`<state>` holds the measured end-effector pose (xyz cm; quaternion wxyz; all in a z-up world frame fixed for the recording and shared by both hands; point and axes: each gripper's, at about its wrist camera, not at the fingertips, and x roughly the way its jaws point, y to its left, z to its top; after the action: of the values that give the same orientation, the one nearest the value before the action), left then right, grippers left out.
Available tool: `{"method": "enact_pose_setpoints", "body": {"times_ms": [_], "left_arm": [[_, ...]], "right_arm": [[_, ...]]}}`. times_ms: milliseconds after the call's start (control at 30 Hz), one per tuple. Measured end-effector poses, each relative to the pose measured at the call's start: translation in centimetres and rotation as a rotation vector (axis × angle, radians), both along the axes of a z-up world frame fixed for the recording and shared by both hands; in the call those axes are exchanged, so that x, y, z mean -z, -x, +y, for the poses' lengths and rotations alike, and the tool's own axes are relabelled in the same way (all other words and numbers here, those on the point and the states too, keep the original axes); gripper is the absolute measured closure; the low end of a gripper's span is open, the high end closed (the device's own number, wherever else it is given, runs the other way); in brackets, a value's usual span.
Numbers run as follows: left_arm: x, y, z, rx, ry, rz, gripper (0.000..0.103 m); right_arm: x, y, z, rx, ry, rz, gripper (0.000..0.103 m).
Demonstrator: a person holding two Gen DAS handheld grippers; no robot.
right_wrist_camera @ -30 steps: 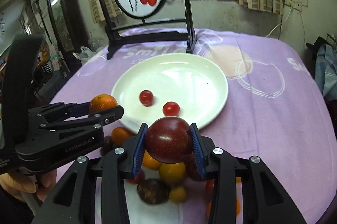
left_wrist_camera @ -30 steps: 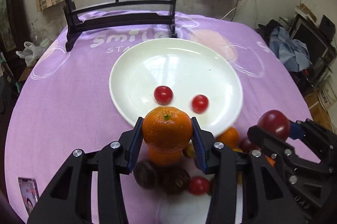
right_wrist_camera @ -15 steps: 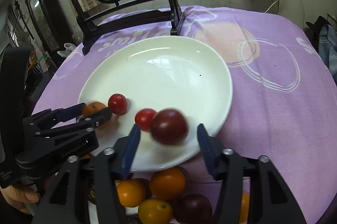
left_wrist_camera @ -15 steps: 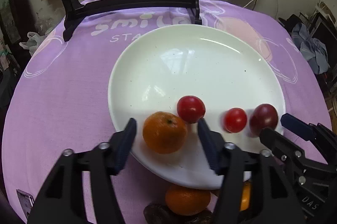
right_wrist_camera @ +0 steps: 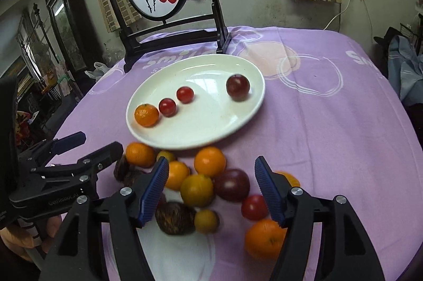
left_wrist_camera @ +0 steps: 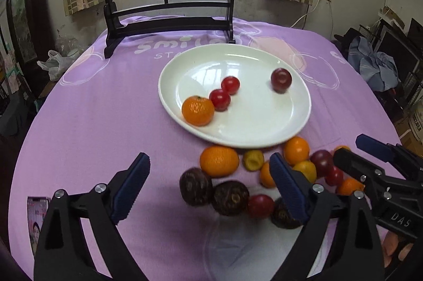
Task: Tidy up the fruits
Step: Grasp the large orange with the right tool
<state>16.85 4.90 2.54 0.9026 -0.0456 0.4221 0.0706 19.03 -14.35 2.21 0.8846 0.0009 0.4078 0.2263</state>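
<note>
4 fruits lie on the white plate [left_wrist_camera: 264, 133] at the middle of the purple tabletop [left_wrist_camera: 92, 127]: 1 mandarin [left_wrist_camera: 198, 110], 2 cherry tomatoes [left_wrist_camera: 220, 99] and 1 dark plum [left_wrist_camera: 281, 79]. The loose fruit pile [right_wrist_camera: 208, 183] sits between plate and near edge. Left gripper [left_wrist_camera: 208, 187] and right gripper [right_wrist_camera: 211, 190] hover over the pile, jaws opening, gripping nothing.
</note>
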Motion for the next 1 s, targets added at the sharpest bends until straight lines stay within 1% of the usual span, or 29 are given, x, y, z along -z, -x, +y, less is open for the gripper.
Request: {"method": "enact_pose_setpoints", "body": {"times_ms": [200, 300, 400, 467, 533, 567, 667, 867, 900, 1000], "left_arm": [[2.1, 3.9, 0.6, -0.052, 0.067, 0.016, 0.013], [2.8, 5.0, 0.2, -0.039, 0.046, 0.008, 0.013], [3.5, 6.0, -0.3, -0.011, 0.038, -0.010, 0.009], [4.0, 6.1, -0.5, 0.008, 0.031, -0.008, 0.009], [4.3, 5.9, -0.4, 0.001, 0.038, -0.003, 0.009], [4.5, 5.8, -0.2, -0.009, 0.044, 0.006, 0.009], [4.8, 5.7, 0.0, 0.002, 0.085, 0.022, 0.009], [4.9, 5.5, -0.2, 0.029, 0.126, 0.040, 0.009], [4.9, 5.4, -0.2, 0.031, 0.128, 0.042, 0.009], [5.0, 5.4, -0.2, 0.034, 0.126, 0.048, 0.009]], "right_arm": [[1.1, 4.4, -2.5, 0.011, 0.039, -0.026, 0.032], [2.2, 5.7, -3.7, 0.025, 0.043, -0.005, 0.032], [3.7, 6.4, -4.5, 0.032, 0.056, 0.032, 0.032], [4.6, 6.5, -4.6, 0.042, 0.079, 0.053, 0.032], [5.3, 6.3, -4.6, 0.052, 0.097, 0.071, 0.032], [5.5, 6.1, -4.5, 0.057, 0.106, 0.075, 0.032], [5.8, 5.4, -4.4, 0.078, 0.122, 0.085, 0.032], [6.0, 3.4, -3.3, 0.093, 0.160, 0.103, 0.032], [6.1, 3.1, -3.1, 0.092, 0.164, 0.107, 0.033], [6.5, 2.1, -2.7, 0.109, 0.187, 0.125, 0.047]]}}
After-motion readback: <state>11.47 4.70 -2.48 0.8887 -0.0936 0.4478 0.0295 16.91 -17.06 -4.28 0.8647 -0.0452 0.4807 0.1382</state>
